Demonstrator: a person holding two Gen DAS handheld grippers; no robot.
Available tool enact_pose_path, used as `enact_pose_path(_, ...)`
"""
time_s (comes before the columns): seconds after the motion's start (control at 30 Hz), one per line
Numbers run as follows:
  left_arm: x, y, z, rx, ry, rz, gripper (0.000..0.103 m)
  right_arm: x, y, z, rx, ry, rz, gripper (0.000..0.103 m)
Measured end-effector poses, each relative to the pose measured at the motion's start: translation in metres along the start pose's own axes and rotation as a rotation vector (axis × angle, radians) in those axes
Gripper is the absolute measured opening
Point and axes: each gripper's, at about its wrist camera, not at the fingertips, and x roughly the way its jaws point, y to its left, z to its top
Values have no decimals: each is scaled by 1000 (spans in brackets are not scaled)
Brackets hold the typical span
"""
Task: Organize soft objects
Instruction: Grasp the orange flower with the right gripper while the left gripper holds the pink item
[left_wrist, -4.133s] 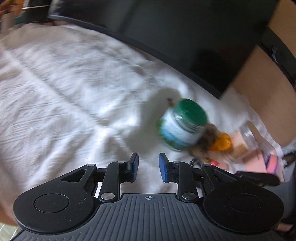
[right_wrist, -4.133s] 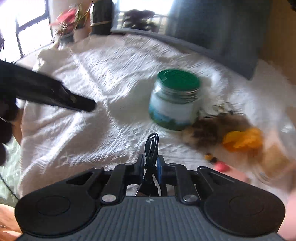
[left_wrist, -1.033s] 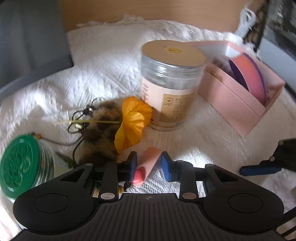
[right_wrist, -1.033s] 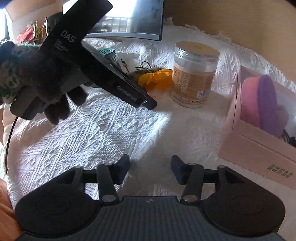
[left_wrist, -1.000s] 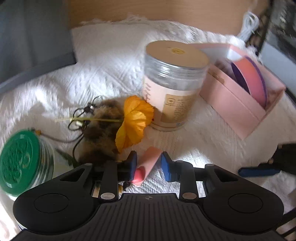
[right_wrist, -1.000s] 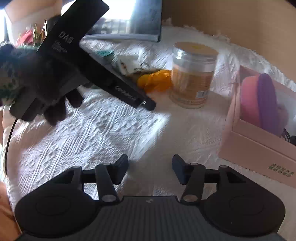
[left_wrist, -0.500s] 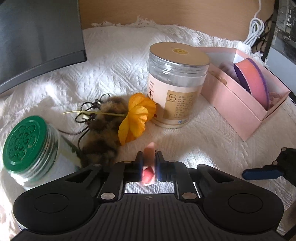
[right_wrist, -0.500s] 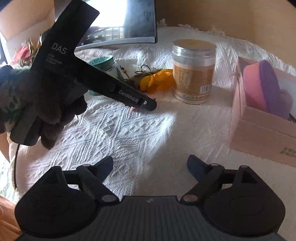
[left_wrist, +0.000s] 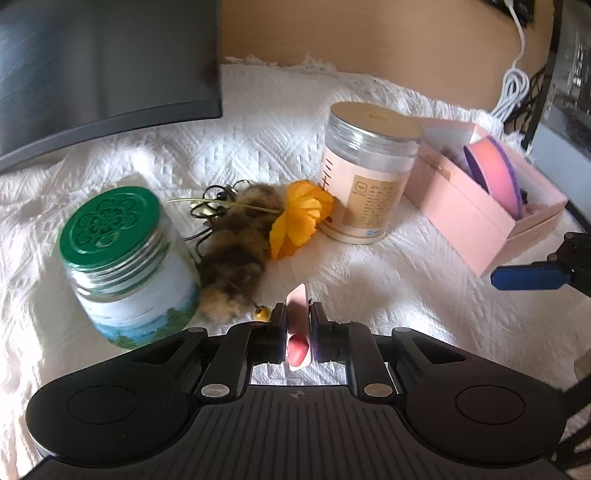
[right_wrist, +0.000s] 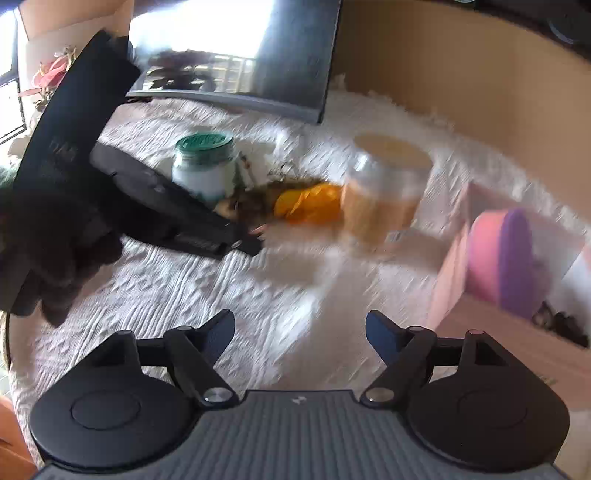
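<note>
The left tongs (left_wrist: 298, 325) are now clamped on the pink piece (left_wrist: 297, 312), which stands upright between the pads just above the white cloth (left_wrist: 388, 288). A second ago the tongs were apart with the piece lying loose between them; half a second ago they had closed on it. So the pick looks made, and the next step is likely a carry to the pink box (left_wrist: 476, 210), which already holds a pink and purple pad (left_wrist: 495, 177).

The right tongs (right_wrist: 300, 334) are wide apart and hold nothing; a second ago the gap was narrower. They hover over bare cloth near the box, their view blurred.

The furry toy (left_wrist: 236, 243) and orange flower (left_wrist: 299, 214) lie between the green-lidded jar (left_wrist: 122, 266) and the tan-lidded jar (left_wrist: 365, 177), not yet sorted. Compared with four seconds ago, the left view now faces the box instead of the dark screen (left_wrist: 103, 59).
</note>
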Motion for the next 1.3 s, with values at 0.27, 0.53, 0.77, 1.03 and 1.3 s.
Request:
enact_pose_path(0.27,-21,-7,-10,-63,-69,45,16,-12,-8,-2,-62,5,30,76)
enact_pose_path(0.53,-61,3,-17,-153,-103,88,16,9,11,26,-247,-79,-87,52)
enact_pose_path(0.77,-97,29,-13,-244,-198,98,16,78,61,58,-644,-78,-198,48)
enact_pose_path(1.03,-109,48,-14,-282,-223,124,16,140,67,65,-758,69,-293,33)
enact_pose_path(1.3,-119,48,-11,-268,-246,126,16,121,51,96,-607,77,-228,10)
